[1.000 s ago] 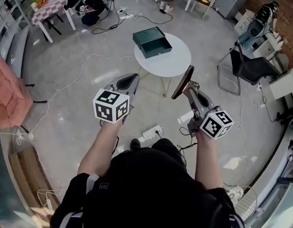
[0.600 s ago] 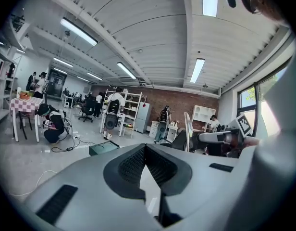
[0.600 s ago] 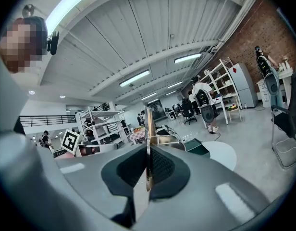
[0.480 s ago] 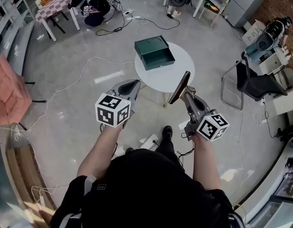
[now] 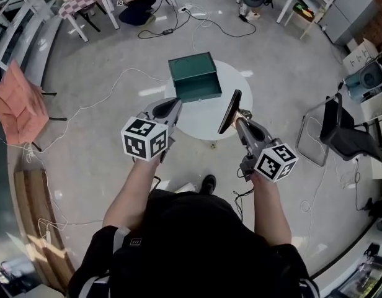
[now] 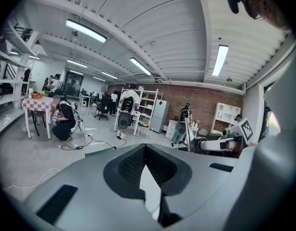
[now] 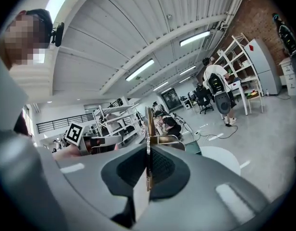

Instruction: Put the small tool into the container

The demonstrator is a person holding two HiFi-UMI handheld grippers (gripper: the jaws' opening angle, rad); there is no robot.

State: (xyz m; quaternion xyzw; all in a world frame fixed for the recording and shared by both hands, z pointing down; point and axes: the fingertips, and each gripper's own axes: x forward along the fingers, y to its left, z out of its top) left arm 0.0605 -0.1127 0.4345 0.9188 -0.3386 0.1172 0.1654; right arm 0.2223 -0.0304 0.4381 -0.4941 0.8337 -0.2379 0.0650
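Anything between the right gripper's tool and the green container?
Nothing: in the head view only bare white table separates the small tool, clamped in the right gripper, from the container.

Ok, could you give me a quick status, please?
Left gripper shut, empty. Right gripper shut on small tool. Container open on table, nothing blocking.

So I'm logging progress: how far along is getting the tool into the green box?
Done: the flat-bladed tool is clamped in the right gripper. In hand: it is held up at the near side of the round white table, short of the open green box, which looks empty. Left: carry it over the box and release it inside. The left gripper is shut on nothing.
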